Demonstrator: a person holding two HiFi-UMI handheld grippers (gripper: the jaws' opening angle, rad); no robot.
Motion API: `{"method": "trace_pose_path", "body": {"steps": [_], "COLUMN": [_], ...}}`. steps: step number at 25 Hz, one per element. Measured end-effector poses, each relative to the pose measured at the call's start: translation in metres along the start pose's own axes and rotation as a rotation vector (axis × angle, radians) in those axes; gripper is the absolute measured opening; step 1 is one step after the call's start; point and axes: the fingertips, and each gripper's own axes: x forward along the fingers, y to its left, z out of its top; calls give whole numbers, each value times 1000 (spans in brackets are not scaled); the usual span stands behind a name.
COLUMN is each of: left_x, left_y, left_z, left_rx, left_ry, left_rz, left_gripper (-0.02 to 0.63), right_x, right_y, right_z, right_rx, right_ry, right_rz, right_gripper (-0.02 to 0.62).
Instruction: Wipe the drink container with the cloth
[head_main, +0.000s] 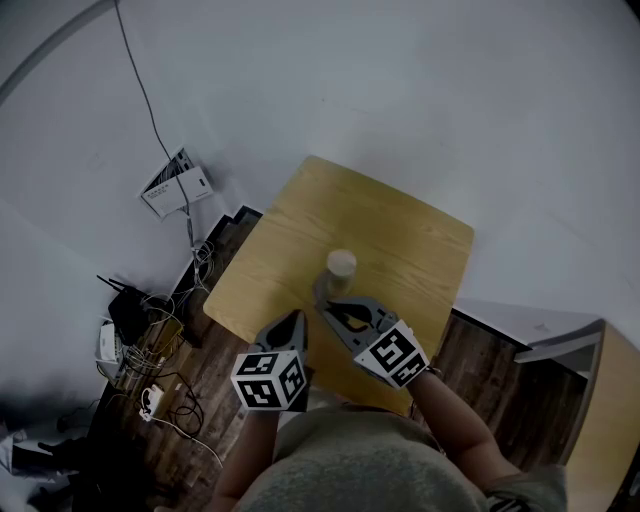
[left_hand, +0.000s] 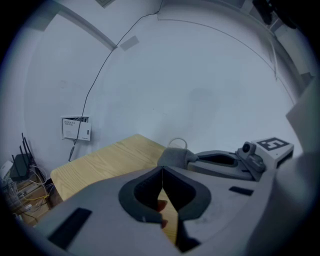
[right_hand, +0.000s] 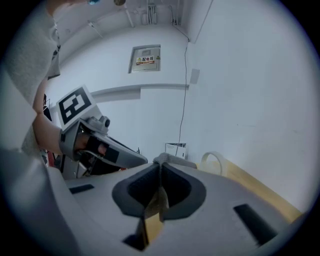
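A pale wooden table (head_main: 400, 230) stands against white walls, with cables (head_main: 165, 395) tangled on the floor out to your left. Your right gripper (right_hand: 160, 167) is clamped on the grey cloth (right_hand: 170, 160), which bunches just past its tips; only its own view shows that pinch. The drink container (head_main: 341, 263) stands upright just beyond the cloth, ahead of both grippers. Your left gripper (left_hand: 162, 170) hangs just beside the right, jaws pressed together on nothing, which the head view cannot show.
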Motion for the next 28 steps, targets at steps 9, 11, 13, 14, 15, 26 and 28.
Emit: {"method": "trace_pose_path", "body": {"steps": [9,11,13,14,15,26,28], "left_x": [2,2,2,2,2,4,4], "left_y": [0,1,1,1,1,3,3], "left_z": [2,3,3,3,3,-2,-2], "left_rx": [7,4,1,0,1,-3,-3], "left_ry": [3,4,4,4,5,15,16], "left_rz": [-3,-3,-4,-5,-6,-3,-3], "left_gripper": [3,3,3,3,3,3,3], "right_x": [10,13,15,16,16,19,22], "right_y": [-26,-32,-37,-39,-40,-55,-54], "right_z": [7,3,-3,-6,-9,-52,-61], "right_rx": [-7,0,10,18,28,112,120], "right_ry": [-15,-9,-2,2,7,85,109], "right_rz": [-72,-100,-128,-140,-150,-210,-209], "right_gripper": [12,12,12,12,12,12,12]}}
